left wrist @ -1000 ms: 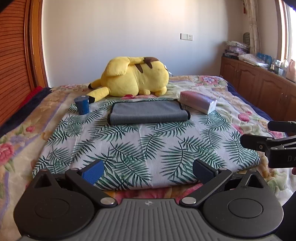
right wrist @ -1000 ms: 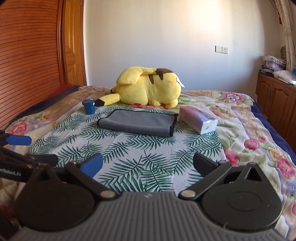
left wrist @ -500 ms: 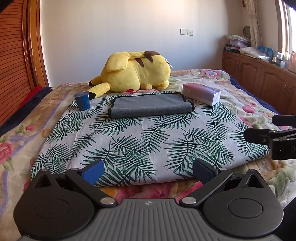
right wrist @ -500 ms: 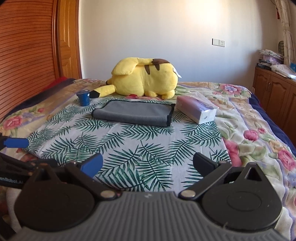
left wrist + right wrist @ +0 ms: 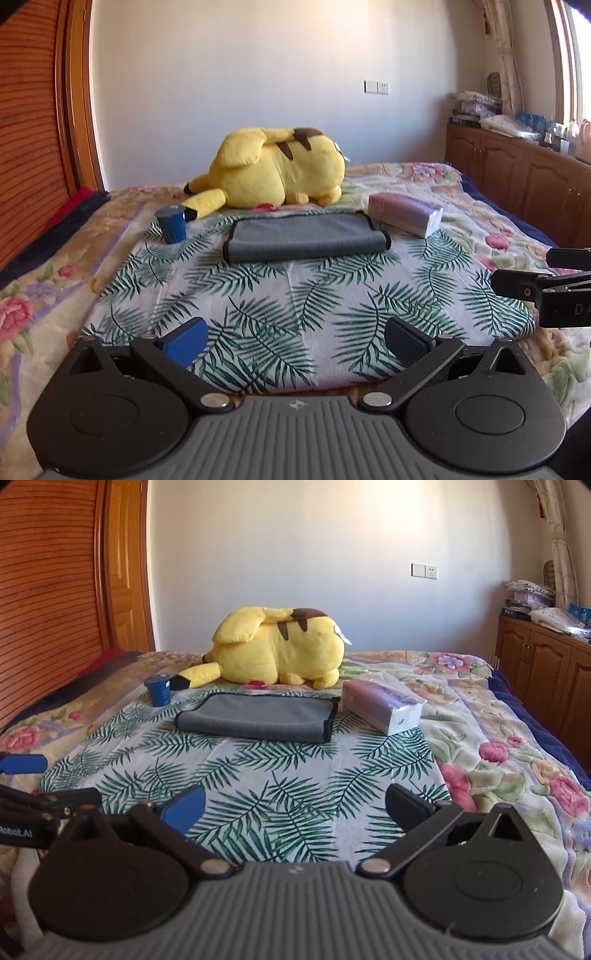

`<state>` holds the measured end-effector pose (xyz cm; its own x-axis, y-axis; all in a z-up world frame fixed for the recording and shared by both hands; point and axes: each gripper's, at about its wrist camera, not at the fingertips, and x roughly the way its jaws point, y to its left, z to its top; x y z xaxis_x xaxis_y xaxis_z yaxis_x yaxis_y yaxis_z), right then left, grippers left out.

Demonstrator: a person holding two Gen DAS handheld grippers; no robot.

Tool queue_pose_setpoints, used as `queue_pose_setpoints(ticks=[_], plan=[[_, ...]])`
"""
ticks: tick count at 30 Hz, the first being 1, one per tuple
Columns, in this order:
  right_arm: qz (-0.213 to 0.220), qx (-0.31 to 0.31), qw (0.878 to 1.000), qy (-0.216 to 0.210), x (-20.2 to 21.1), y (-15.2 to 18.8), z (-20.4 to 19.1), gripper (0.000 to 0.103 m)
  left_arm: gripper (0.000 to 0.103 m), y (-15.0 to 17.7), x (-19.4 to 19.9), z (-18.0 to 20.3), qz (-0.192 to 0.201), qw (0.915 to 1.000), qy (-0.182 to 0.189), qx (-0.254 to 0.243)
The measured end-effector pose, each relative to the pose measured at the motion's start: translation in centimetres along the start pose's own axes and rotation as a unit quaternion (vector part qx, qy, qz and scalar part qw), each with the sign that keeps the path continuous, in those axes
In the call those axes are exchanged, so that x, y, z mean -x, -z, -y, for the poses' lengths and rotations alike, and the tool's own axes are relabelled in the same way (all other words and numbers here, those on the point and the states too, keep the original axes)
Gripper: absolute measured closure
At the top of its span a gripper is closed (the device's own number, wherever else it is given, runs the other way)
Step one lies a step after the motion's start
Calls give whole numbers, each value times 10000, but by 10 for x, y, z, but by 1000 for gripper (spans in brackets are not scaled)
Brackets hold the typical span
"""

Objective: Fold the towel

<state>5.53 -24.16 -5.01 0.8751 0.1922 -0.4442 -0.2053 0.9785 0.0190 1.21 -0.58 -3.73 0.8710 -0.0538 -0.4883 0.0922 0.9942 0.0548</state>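
Note:
A grey towel [image 5: 304,238] with a dark edge lies folded flat on the palm-leaf sheet [image 5: 295,295], far ahead of both grippers; it also shows in the right wrist view [image 5: 258,718]. My left gripper [image 5: 295,339] is open and empty, low over the sheet's near edge. My right gripper [image 5: 293,805] is open and empty, beside the left one. Each gripper's fingers show at the other view's edge: the right gripper [image 5: 532,273], the left gripper [image 5: 37,779].
A yellow plush toy [image 5: 277,170] lies behind the towel. A blue cup [image 5: 171,223] stands left of the towel, a tissue pack [image 5: 404,214] right of it. Wooden cabinets [image 5: 517,177] run along the right wall, a wooden wardrobe [image 5: 55,572] on the left.
Both grippers have dropped lower and tilted up, so the bed looks flatter and more wall shows. The towel has not moved. Both stay open.

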Motion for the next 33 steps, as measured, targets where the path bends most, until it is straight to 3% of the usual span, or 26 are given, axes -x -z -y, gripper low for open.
queue_pose_setpoints(ticks=[11,33], plan=[[300,68,9995,43,6,-1,0,0,16,-5,13,-2,357,9994,-29,30],[722,-12,9973,93,16,-3,4,0,16,-8,26,-7,693,9974,-167,122]])
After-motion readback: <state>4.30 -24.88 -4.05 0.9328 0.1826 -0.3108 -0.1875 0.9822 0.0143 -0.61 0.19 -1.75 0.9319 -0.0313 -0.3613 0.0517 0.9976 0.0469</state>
